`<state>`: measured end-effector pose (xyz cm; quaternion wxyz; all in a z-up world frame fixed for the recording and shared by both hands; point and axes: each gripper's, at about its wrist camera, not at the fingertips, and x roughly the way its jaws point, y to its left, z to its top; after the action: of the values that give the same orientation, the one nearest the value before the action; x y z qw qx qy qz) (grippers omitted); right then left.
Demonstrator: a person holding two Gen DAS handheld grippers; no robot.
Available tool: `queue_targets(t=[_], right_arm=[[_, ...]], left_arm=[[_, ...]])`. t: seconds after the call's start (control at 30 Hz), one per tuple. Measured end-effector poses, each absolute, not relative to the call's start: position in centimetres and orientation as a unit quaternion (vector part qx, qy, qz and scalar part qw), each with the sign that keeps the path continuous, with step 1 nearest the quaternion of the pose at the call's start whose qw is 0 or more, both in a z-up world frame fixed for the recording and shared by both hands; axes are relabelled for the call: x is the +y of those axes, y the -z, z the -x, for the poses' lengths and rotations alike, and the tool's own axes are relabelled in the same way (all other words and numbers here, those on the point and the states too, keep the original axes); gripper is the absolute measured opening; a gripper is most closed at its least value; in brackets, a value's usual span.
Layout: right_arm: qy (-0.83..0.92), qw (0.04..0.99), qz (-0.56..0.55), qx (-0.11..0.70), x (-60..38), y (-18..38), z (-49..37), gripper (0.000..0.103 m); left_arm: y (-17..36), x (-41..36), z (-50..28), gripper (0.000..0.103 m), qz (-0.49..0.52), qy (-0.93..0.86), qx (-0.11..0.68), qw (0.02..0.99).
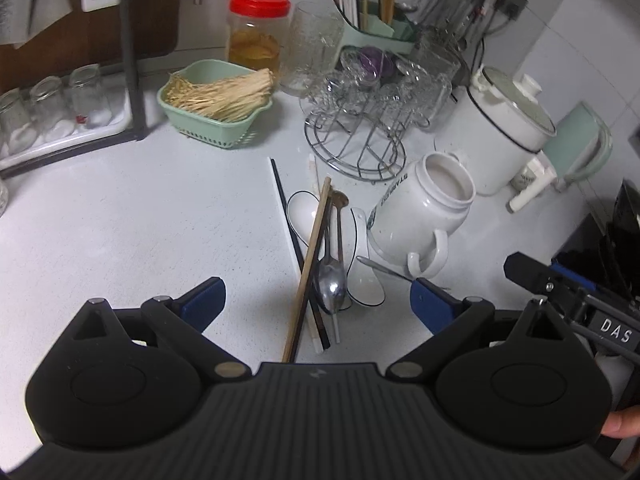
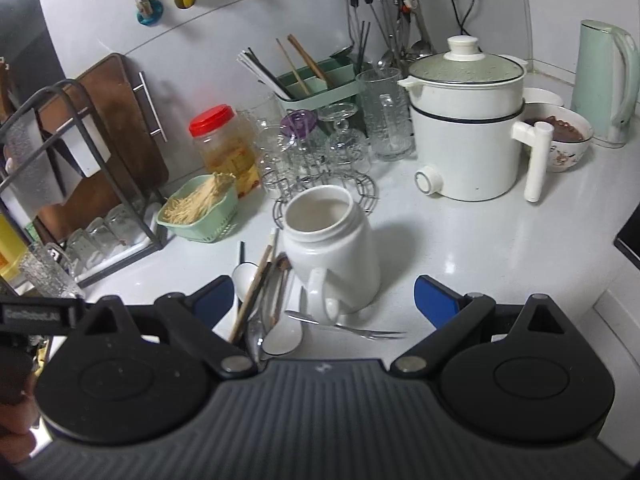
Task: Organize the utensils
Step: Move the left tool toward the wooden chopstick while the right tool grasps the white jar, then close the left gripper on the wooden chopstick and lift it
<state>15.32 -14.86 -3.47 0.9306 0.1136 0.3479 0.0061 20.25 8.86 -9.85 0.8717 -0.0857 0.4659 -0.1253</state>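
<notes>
Loose utensils lie in a pile on the white counter: a wooden chopstick [image 1: 310, 268], black chopsticks [image 1: 290, 226], a metal spoon [image 1: 331, 286], white ceramic spoons [image 1: 303, 210] and a small metal fork [image 2: 360, 330]. A white handled jar [image 1: 422, 210] stands open-mouthed beside them on the right. My left gripper [image 1: 318, 300] hovers open over the near end of the pile, holding nothing. In the right wrist view the same jar [image 2: 332, 252] stands ahead. My right gripper [image 2: 324, 300] is open around its handle side, pads apart from it.
A green utensil holder [image 1: 384, 30] with chopsticks stands at the back. Near it are a wire rack of glasses [image 1: 360, 120], a red-lidded jar [image 1: 256, 32], a green basket of sticks [image 1: 216, 100], a white cooker [image 2: 464, 120], a kettle [image 2: 604, 80] and a dish rack [image 1: 60, 120].
</notes>
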Motion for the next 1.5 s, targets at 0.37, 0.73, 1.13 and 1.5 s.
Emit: queue_targets(t=[0.37,0.73,1.13,1.5], right_arm=[[-0.013,0.926,-0.119,0.358,-15.1,5.0,-17.0,0.098],[-0.029,0.917,-0.122,0.378,-16.2,6.8,-20.1,0.098],[-0.054,0.91,-0.042,0.409,-16.2,8.6,-24.4,0.096],[-0.082,0.904,0.003,0.42,-14.9,10.2,-27.4,0.09]], left_arm=[[11.8,7.8,-22.8,0.1,0.062,0.136,0.486,0.861],[13.4,5.9,-26.7,0.095,0.026,0.124,0.502,0.856],[14.6,5.3,-31.3,0.071,0.068,0.115,0.512,0.848],[16.1,3.2,-35.4,0.048,0.037,0.131,0.525,0.84]])
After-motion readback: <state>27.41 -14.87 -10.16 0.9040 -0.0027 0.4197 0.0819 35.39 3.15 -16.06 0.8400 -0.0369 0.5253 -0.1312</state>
